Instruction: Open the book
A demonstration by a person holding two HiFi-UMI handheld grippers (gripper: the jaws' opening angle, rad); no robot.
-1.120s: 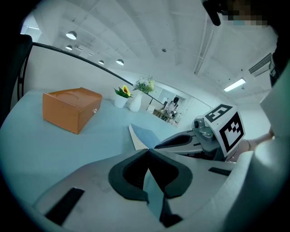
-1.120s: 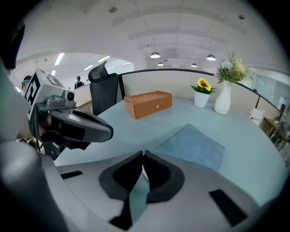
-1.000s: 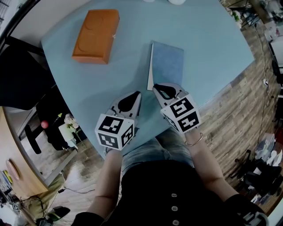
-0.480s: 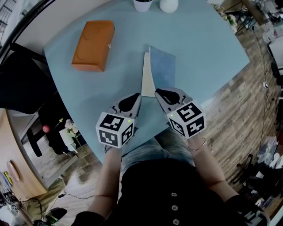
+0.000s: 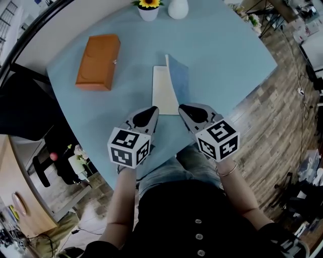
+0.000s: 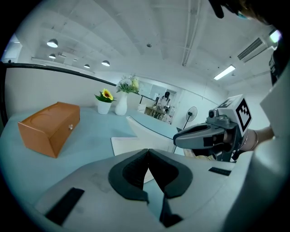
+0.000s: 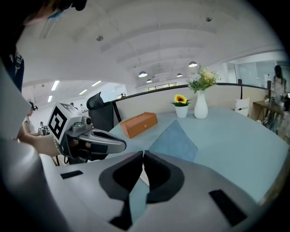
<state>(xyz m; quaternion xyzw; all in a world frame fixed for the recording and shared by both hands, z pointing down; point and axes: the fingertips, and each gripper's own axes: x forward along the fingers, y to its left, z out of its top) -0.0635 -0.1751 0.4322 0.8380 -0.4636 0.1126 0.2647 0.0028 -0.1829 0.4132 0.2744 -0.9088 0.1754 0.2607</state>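
Pale blue table (image 5: 227, 55) fills the head view, with the book (image 5: 169, 85) lying near its front edge, just beyond the tips of both grippers. Its blue cover (image 5: 179, 76) stands tilted up, and a white page (image 5: 162, 90) lies bare to the left of it.

The left gripper (image 6: 147, 152) has its jaws pressed together at the tips, with nothing between them. The right gripper (image 7: 142, 155) is likewise clenched and empty, its tips close below the raised cover; whether they touch it cannot be made out.

An orange box (image 5: 98, 61) sits well to the left. A sunflower pot (image 5: 148, 7) and a white vase (image 5: 177, 7) stand at the far edge.

The left gripper view shows the book's white inside, while the right gripper view shows only the cover's blue outer face. Only the head view shows the wooden floor (image 5: 262, 121).
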